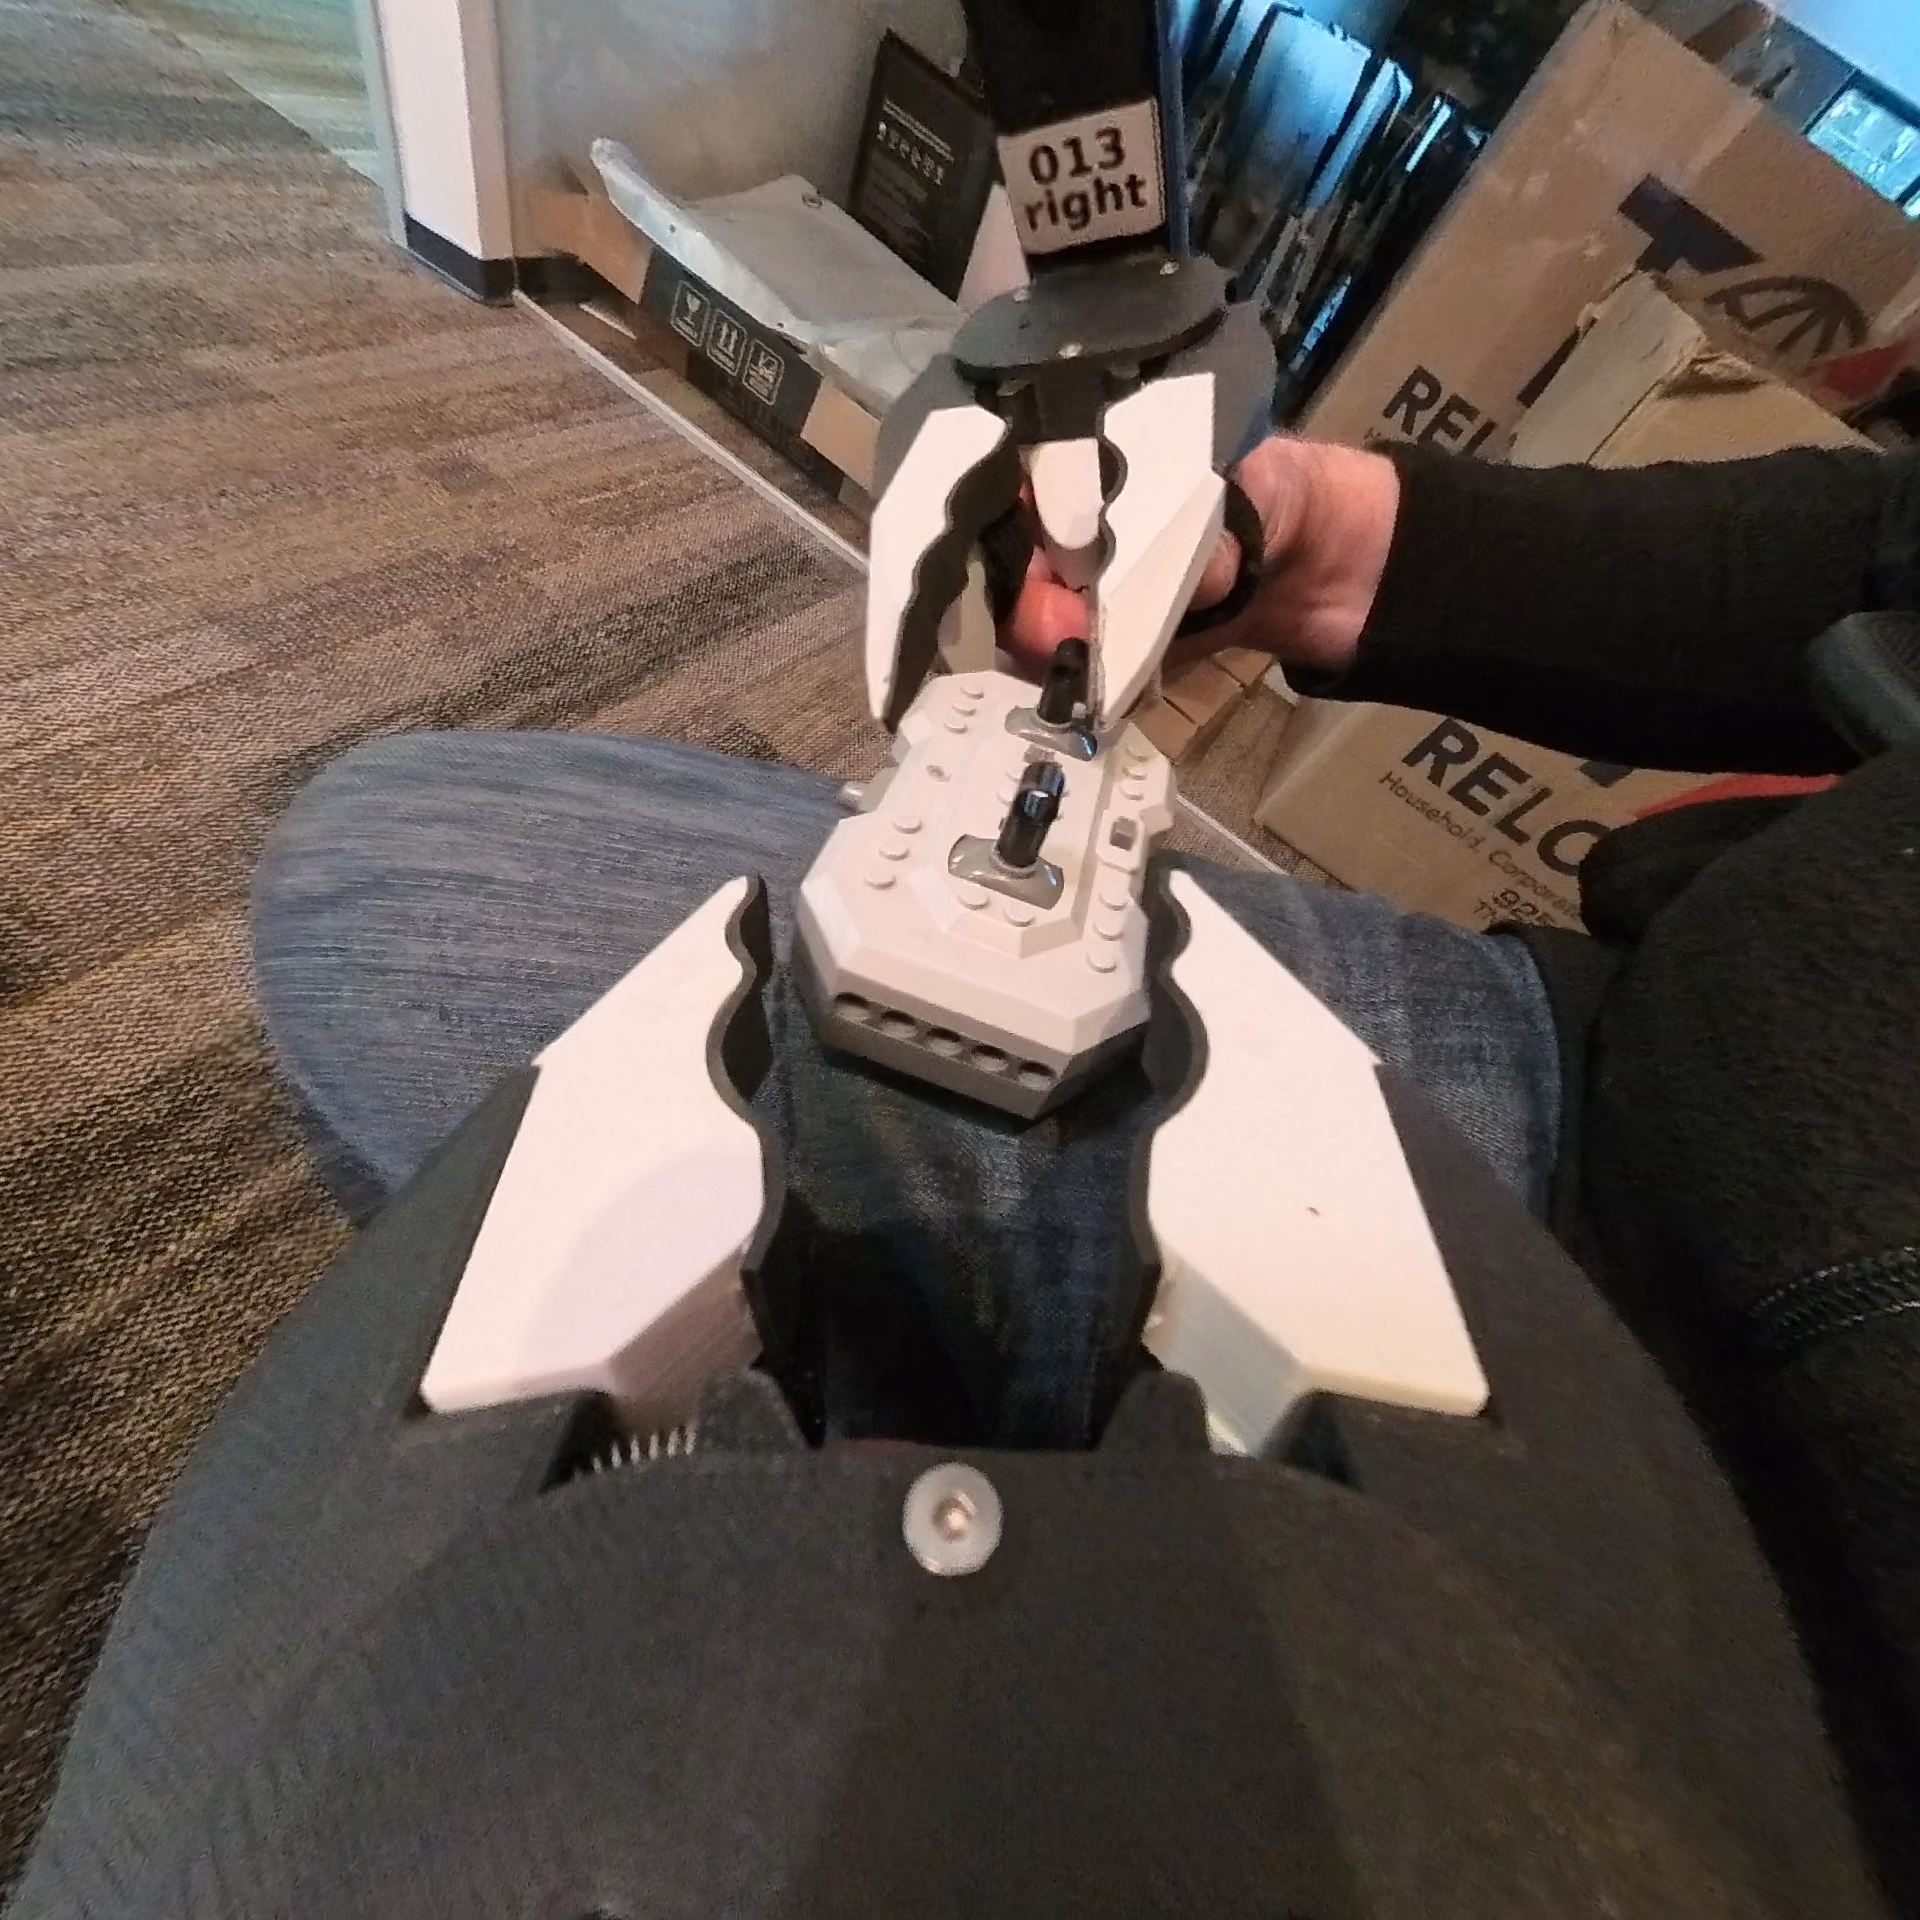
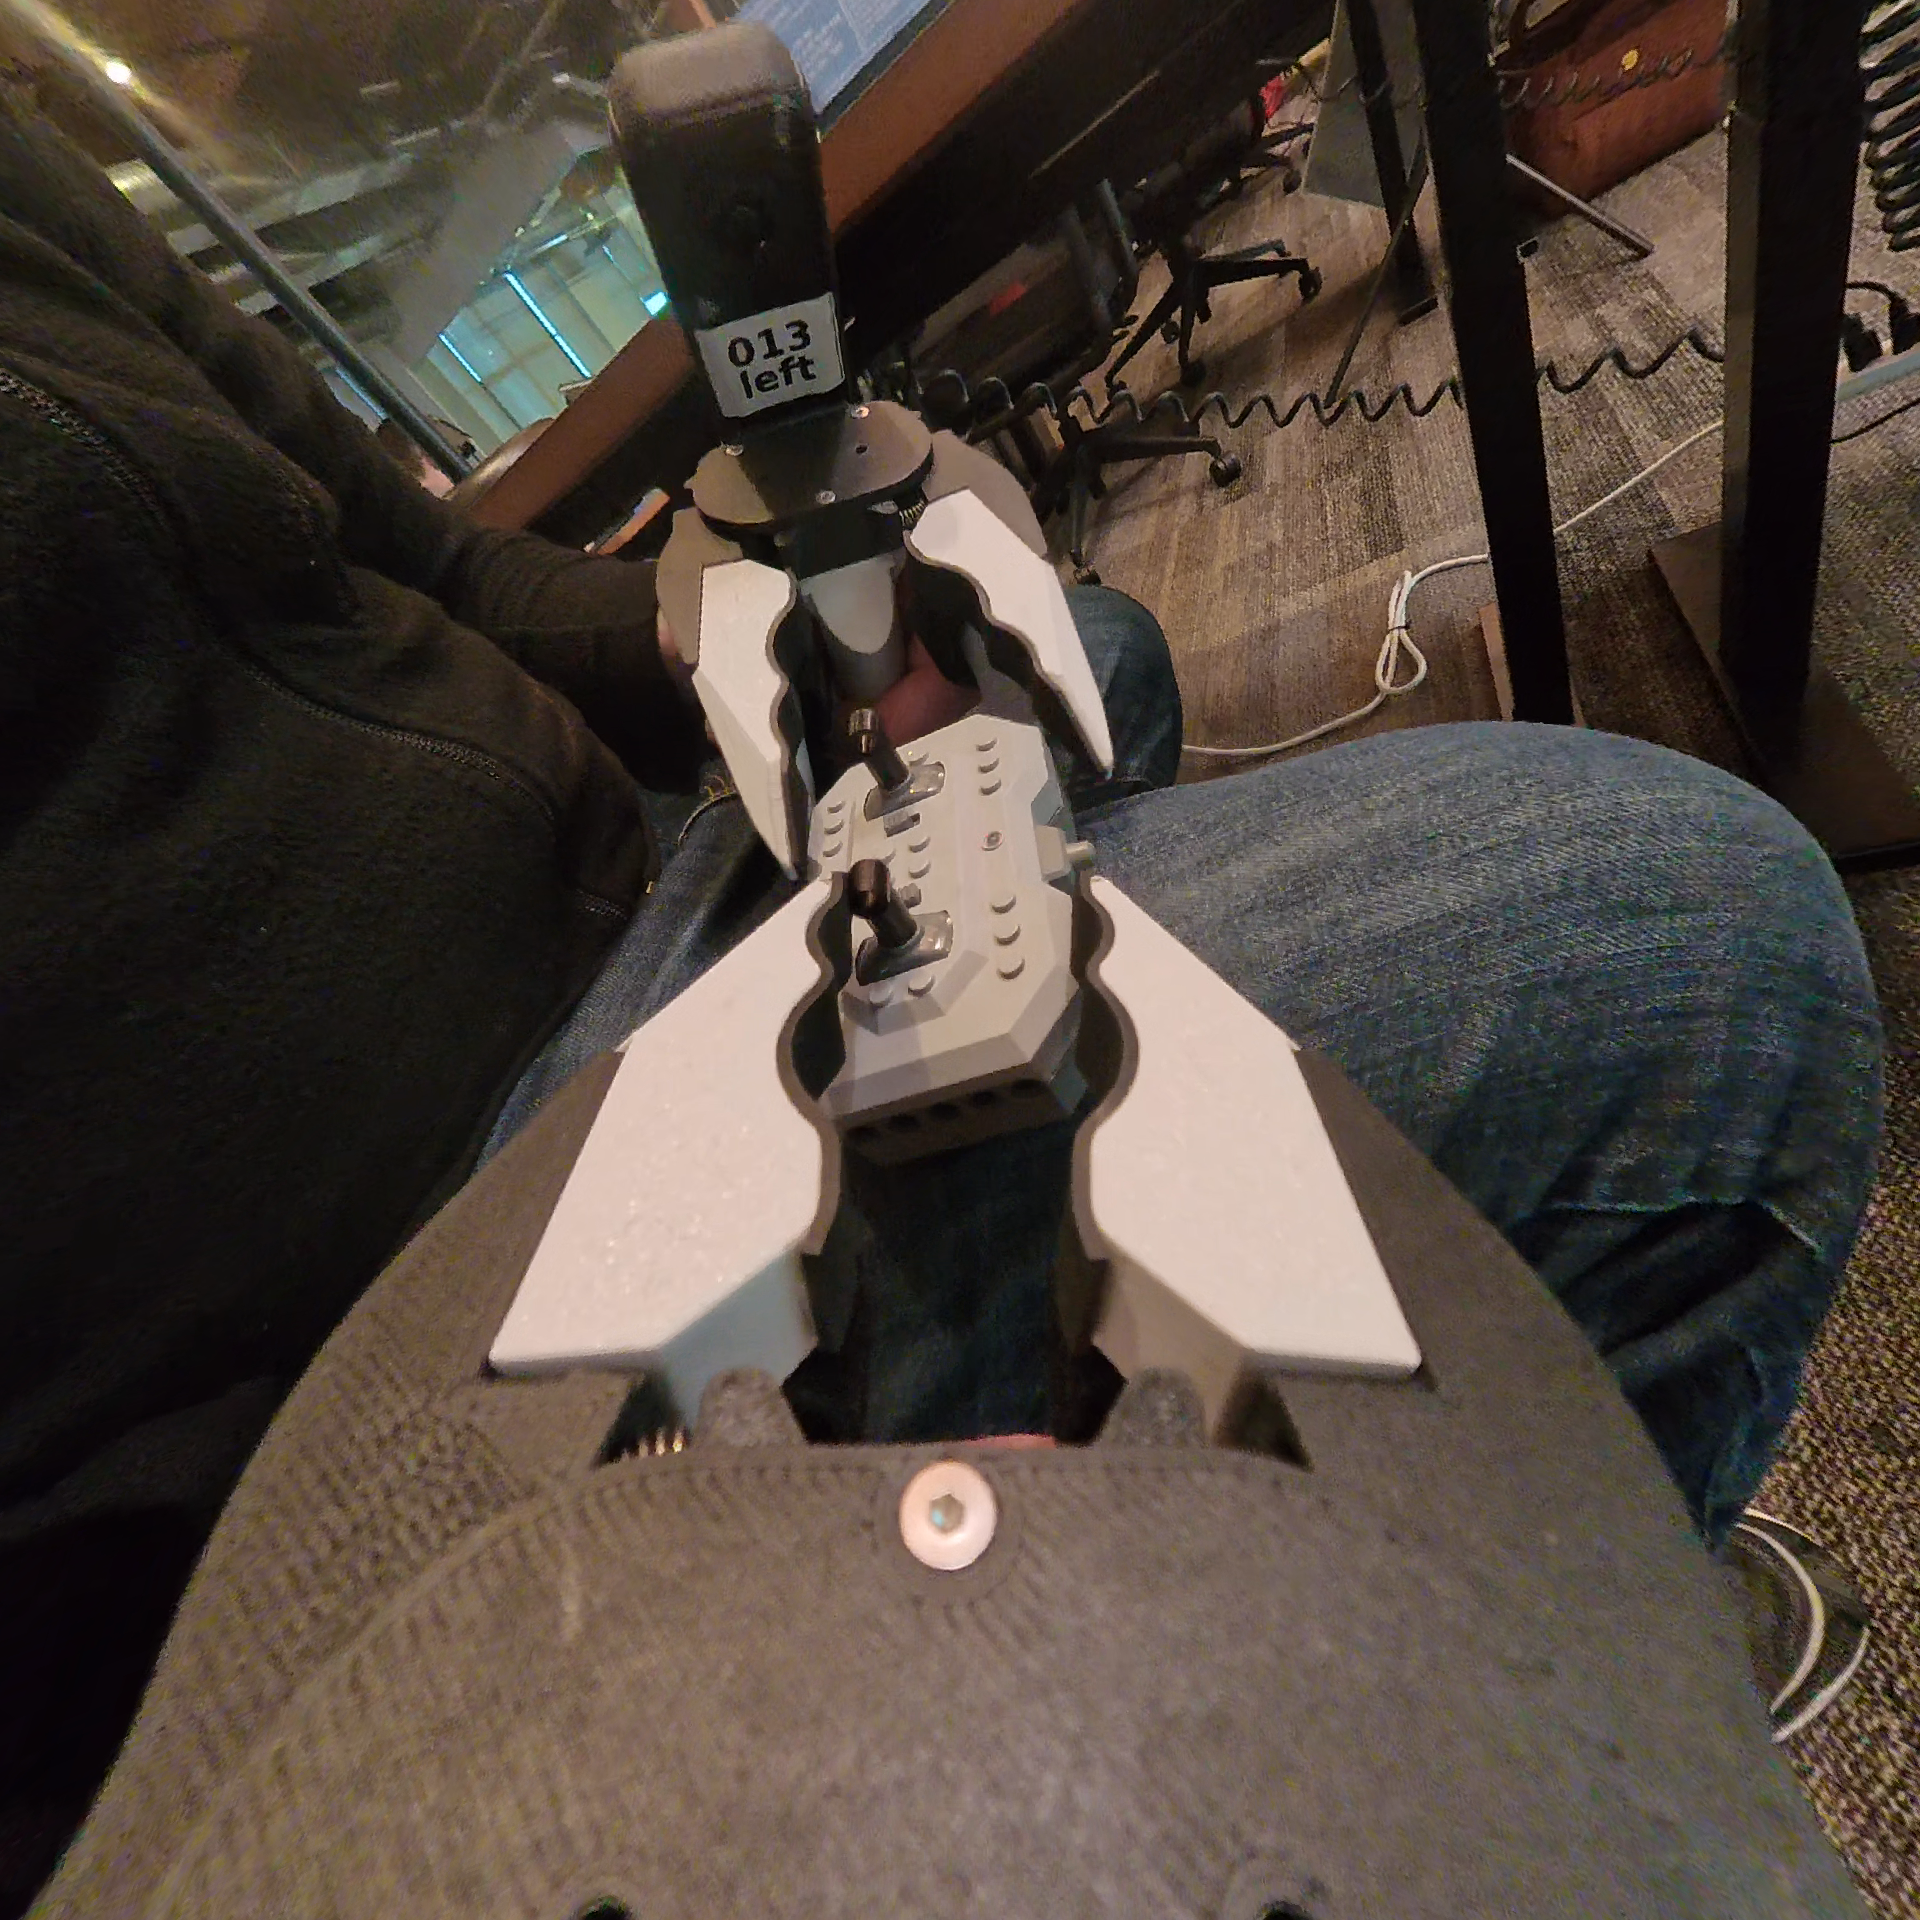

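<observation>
Patterned grey-brown carpet [image 1: 260,416] fills the left of the left wrist view, with a white pillar [image 1: 442,125] at the upper left and flattened packaging [image 1: 769,281] against the wall beside it. Printed cardboard boxes [image 1: 1621,270] are stacked at the upper right. In the right wrist view, black desk legs [image 2: 1475,343] stand at the upper right, an office chair base [image 2: 1195,343] near the top centre, and a white cable [image 2: 1403,644] lies looped on the carpet at the right

**Office floor, boxes, desks**

Patterned grey-brown carpet [image 1: 260,436] fills left of the frame. White wall [image 1: 665,94] with dark baseboard, upper middle. Cardboard boxes [image 1: 1621,260] stacked upper right. Right wrist view: black desk legs [image 2: 1475,343] upper right, office chair [image 2: 1216,281] behind, coiled cable [image 2: 1351,400], white cord [image 2: 1397,644] on carpet.
</observation>
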The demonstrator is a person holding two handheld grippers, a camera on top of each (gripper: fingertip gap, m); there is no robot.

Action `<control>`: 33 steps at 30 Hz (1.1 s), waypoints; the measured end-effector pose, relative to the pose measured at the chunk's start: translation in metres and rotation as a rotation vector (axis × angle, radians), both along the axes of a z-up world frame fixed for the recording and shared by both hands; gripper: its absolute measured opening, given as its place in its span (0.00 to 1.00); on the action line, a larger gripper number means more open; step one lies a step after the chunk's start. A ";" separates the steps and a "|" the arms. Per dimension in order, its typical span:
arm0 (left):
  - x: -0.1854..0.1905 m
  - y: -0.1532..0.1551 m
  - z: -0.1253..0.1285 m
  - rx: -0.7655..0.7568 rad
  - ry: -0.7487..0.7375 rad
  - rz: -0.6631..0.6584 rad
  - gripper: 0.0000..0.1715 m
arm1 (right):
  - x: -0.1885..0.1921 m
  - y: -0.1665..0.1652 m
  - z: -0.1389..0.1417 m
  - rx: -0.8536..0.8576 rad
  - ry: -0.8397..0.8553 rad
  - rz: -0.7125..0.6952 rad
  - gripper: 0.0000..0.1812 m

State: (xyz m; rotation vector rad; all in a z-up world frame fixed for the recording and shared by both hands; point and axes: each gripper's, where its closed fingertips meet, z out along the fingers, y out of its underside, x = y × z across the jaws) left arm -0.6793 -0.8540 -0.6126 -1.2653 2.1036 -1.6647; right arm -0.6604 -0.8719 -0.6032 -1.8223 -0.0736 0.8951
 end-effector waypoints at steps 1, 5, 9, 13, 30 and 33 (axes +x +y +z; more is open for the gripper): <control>0.001 0.002 0.002 0.003 -0.005 0.004 0.41 | 0.000 0.000 0.000 0.003 0.000 -0.001 0.22; 0.003 0.004 0.013 -0.042 -0.007 0.004 0.38 | -0.002 0.000 0.000 0.005 -0.010 0.005 0.23; 0.006 0.004 0.013 -0.025 0.008 0.000 0.27 | -0.003 0.002 0.000 0.003 -0.029 0.013 0.23; 0.007 0.002 0.009 -0.046 0.032 0.015 0.22 | -0.003 0.002 -0.001 -0.003 -0.037 0.018 0.22; 0.004 -0.001 0.014 -0.045 -0.011 0.001 0.35 | -0.003 0.001 -0.002 -0.003 -0.012 0.002 0.22; 0.005 -0.002 0.010 -0.020 0.001 0.002 0.39 | -0.004 0.000 -0.003 -0.012 -0.025 0.013 0.24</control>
